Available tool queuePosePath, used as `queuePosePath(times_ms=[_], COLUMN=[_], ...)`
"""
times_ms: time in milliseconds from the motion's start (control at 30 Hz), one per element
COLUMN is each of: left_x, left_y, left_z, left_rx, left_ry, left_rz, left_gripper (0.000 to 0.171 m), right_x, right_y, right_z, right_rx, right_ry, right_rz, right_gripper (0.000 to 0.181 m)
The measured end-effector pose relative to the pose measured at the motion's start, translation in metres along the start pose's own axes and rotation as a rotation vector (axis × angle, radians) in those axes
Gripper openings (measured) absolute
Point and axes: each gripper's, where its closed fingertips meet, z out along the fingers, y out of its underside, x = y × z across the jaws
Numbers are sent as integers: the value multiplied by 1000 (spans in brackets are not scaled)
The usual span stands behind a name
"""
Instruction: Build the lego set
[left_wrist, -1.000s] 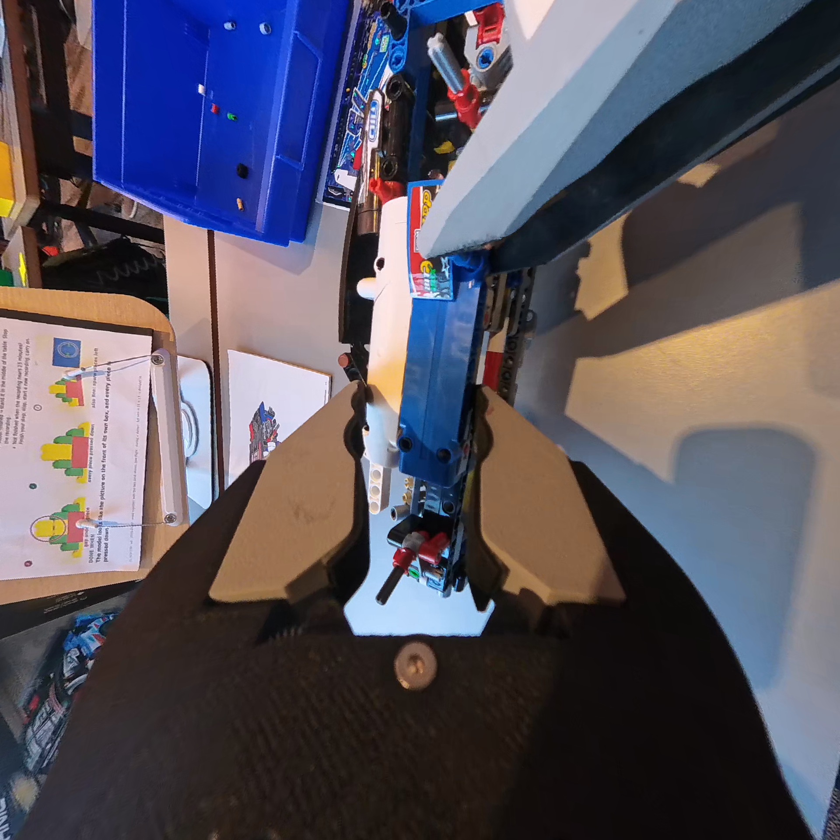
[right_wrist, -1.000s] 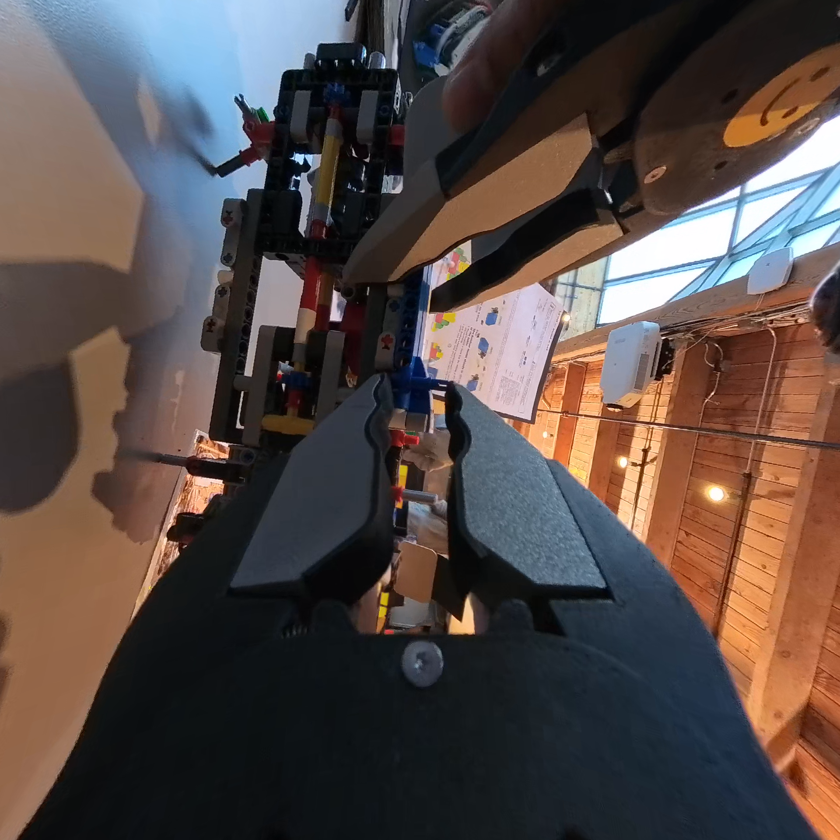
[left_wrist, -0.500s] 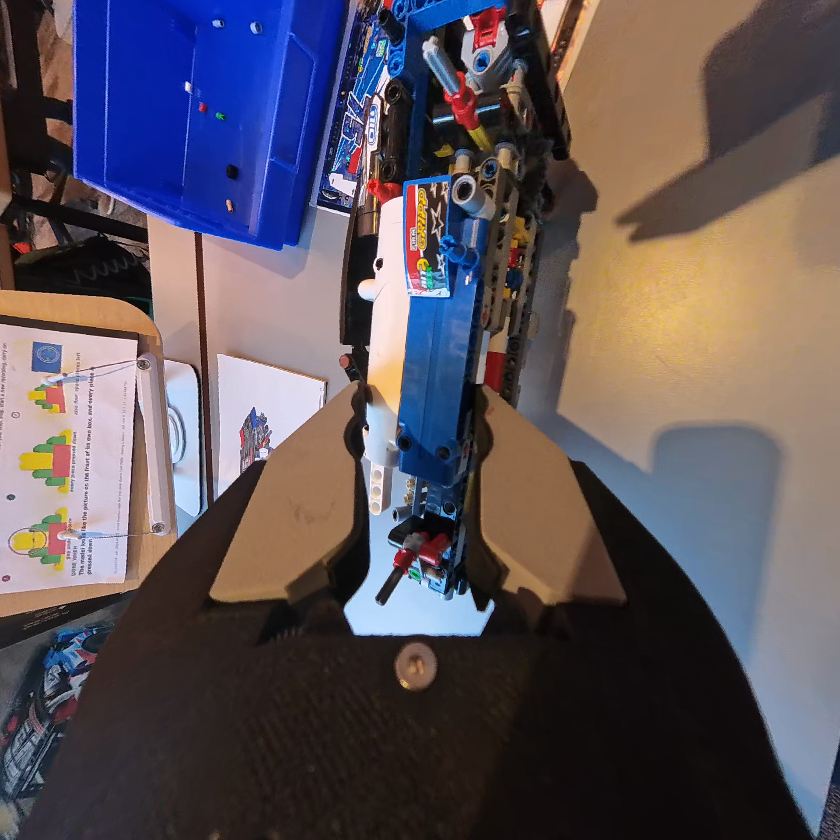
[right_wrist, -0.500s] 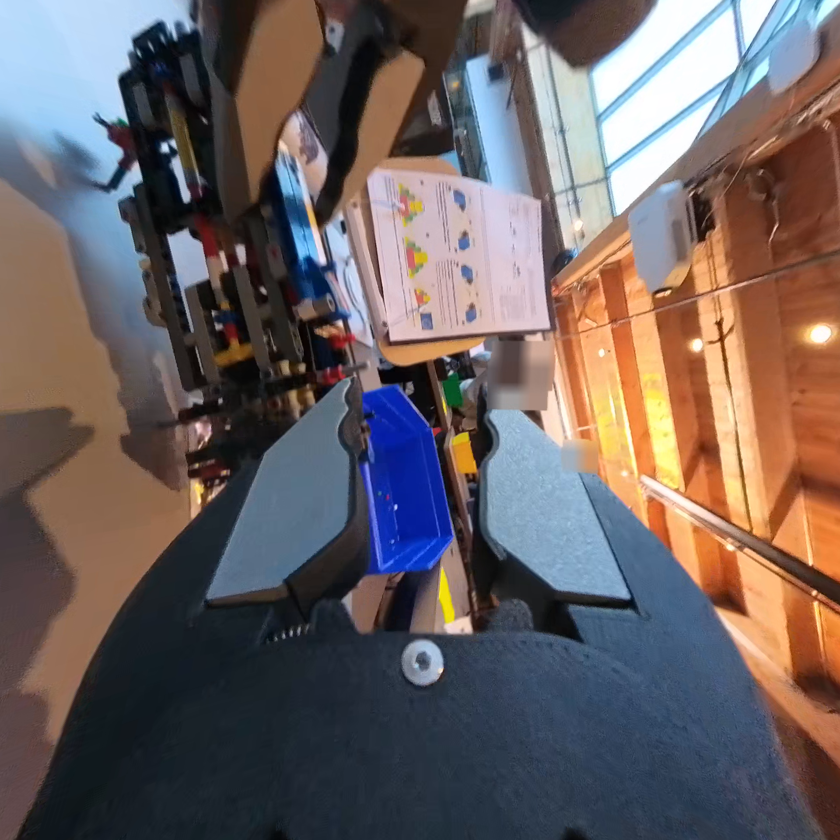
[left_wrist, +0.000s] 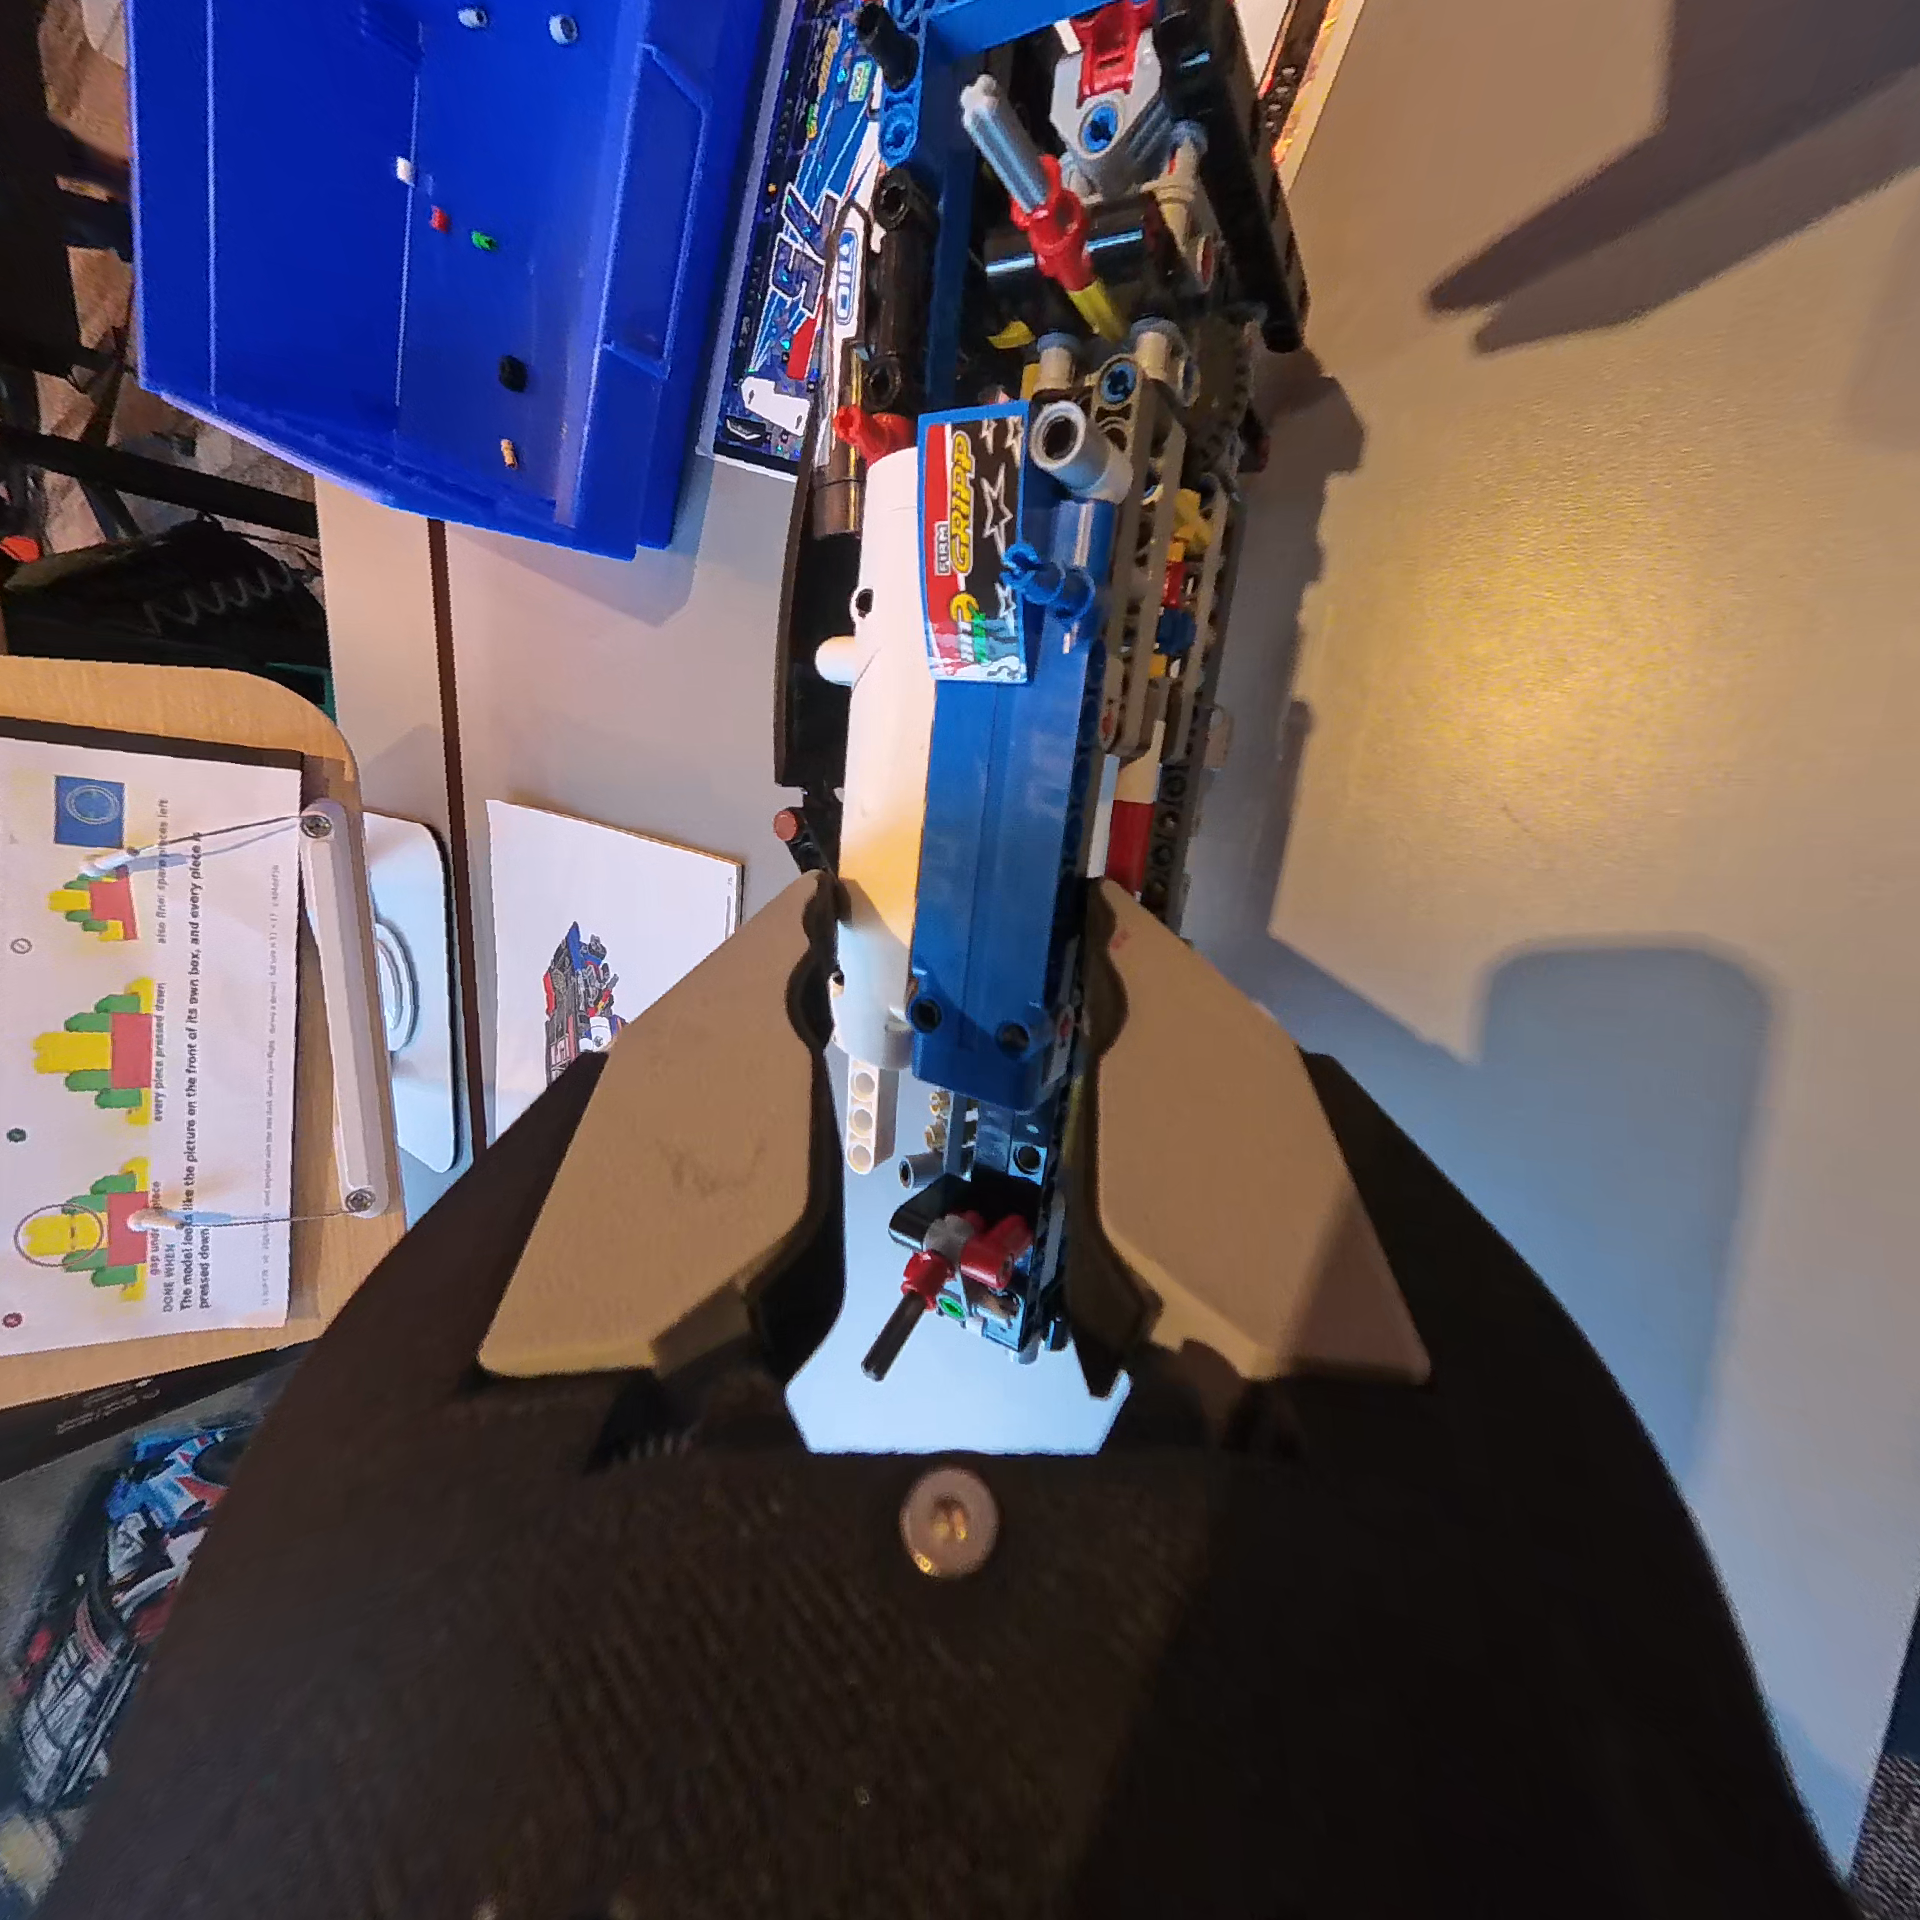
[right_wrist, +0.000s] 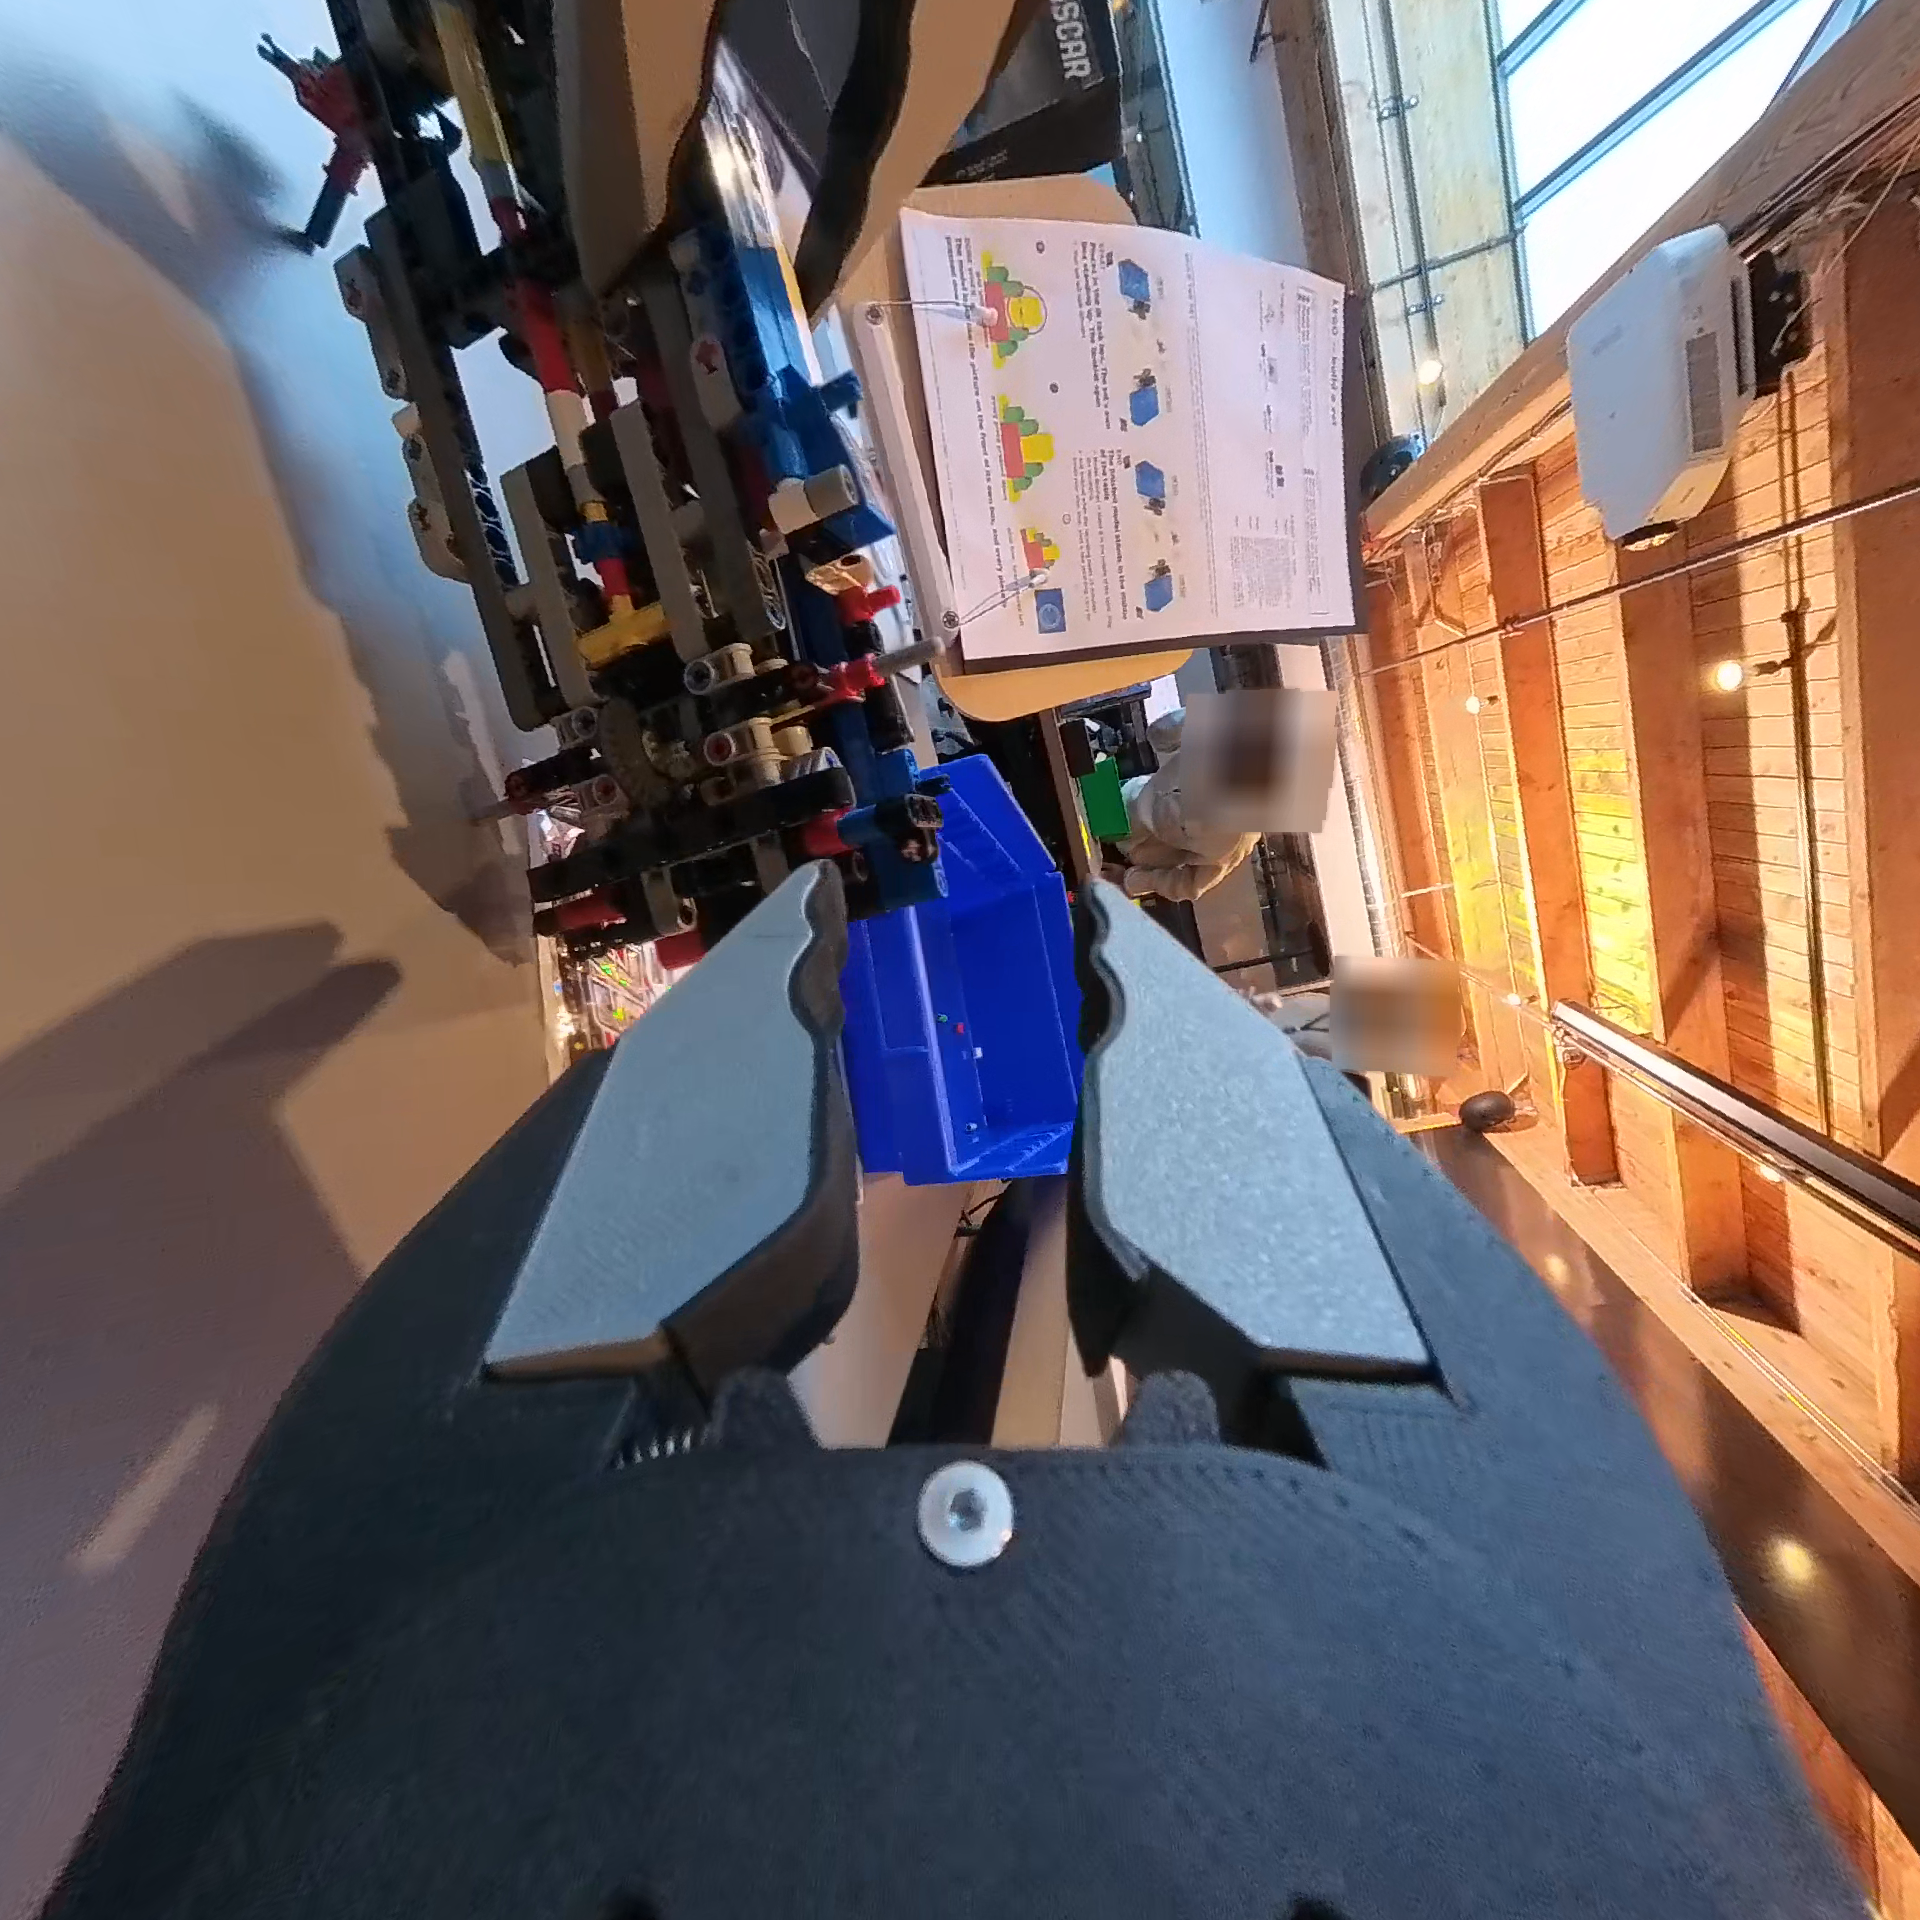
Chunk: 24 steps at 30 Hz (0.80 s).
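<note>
The left wrist view looked forward along its own hand-held gripper (left_wrist: 956, 966), rolled sideways and facing down onto the table (left_wrist: 1558, 623) at close range, with the lego model (left_wrist: 997, 790) filling the centre. The right wrist view looked along its own hand-held gripper (right_wrist: 951, 961) from slightly farther back, also rolled, facing across the table toward a wooden wall (right_wrist: 1662, 831). Both views shared the lego model (right_wrist: 644, 561), the blue bin (left_wrist: 416, 260) (right_wrist: 966, 1039) and the instruction sheet (left_wrist: 135, 1039) (right_wrist: 1132, 436).
</note>
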Motion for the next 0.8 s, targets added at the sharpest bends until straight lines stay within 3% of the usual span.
queuePosePath(times_ms=[367, 633, 800], left_x=[-1, -1, -1], left_y=[0, 0, 0], left_z=[0, 0, 1], left_rx=[-5, -10, -16], left_ry=[13, 18, 22], left_rz=[4, 1, 6], left_gripper=[44, 44, 44], right_x=[-10, -26, -26], right_y=[-4, -45, -54], right_z=[3, 22, 46], right_rx=[-3, 43, 39], right_ry=[-30, -52, -48], right_rz=[12, -141, -206], right_gripper=[40, 36, 39])
